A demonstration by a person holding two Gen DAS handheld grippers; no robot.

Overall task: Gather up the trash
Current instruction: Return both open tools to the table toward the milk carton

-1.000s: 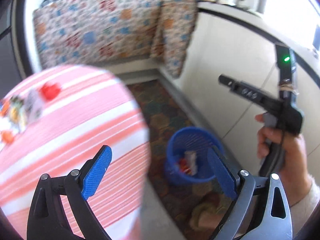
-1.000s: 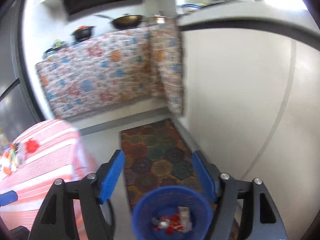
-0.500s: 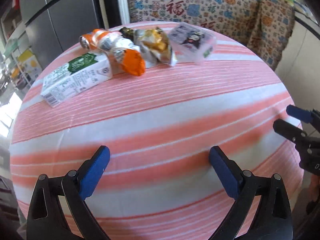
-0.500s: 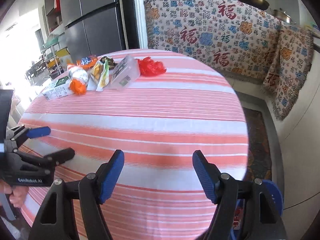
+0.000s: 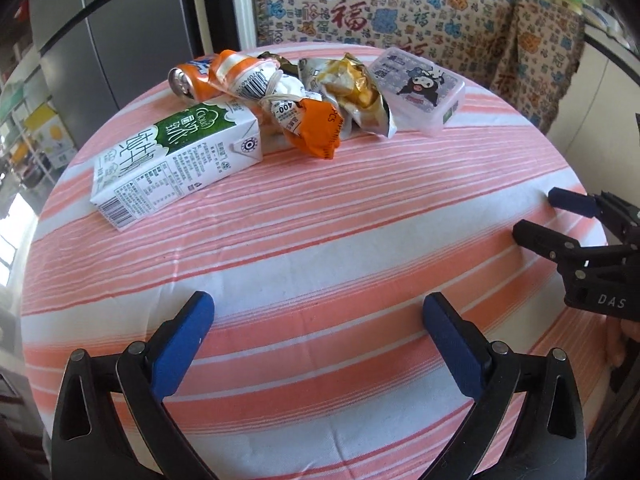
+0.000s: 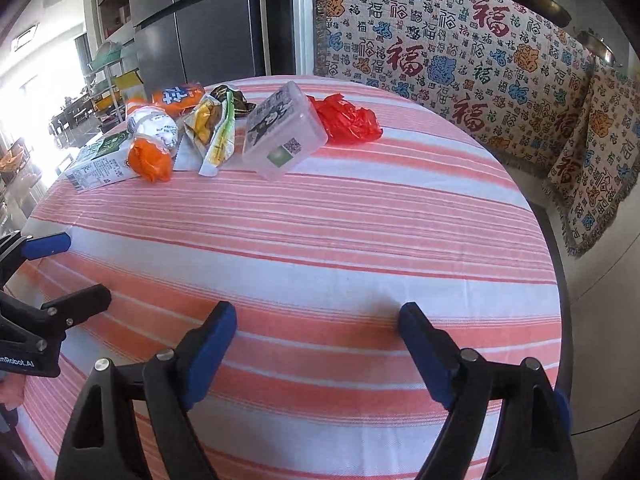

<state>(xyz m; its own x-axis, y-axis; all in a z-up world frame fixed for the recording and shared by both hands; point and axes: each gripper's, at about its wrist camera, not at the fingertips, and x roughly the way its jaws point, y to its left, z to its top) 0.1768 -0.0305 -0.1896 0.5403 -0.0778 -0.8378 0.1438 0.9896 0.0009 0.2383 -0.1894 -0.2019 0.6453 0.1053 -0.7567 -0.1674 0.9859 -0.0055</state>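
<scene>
Trash lies in a row at the far side of a round table with a pink striped cloth (image 5: pixel 320 240): a green and white milk carton (image 5: pixel 176 160), an orange can (image 5: pixel 192 78), an orange and white wrapper (image 5: pixel 296 116), a yellow snack bag (image 5: pixel 352 92), a clear plastic box (image 5: pixel 416 90) and a red plastic bag (image 6: pixel 346 120). My left gripper (image 5: pixel 316 332) is open and empty over the near part of the table. My right gripper (image 6: pixel 316 332) is open and empty too, to the right of the left one (image 6: pixel 44 276).
A patterned cloth (image 6: pixel 460 52) covers the counter behind the table. A grey fridge (image 6: pixel 200 24) stands at the back left. A thin slice of the blue bin (image 6: pixel 562 404) shows behind my right gripper's right finger.
Both grippers have swung from the blue bin on the floor to face the table and moved closer to the trash. Both stay open and empty.
</scene>
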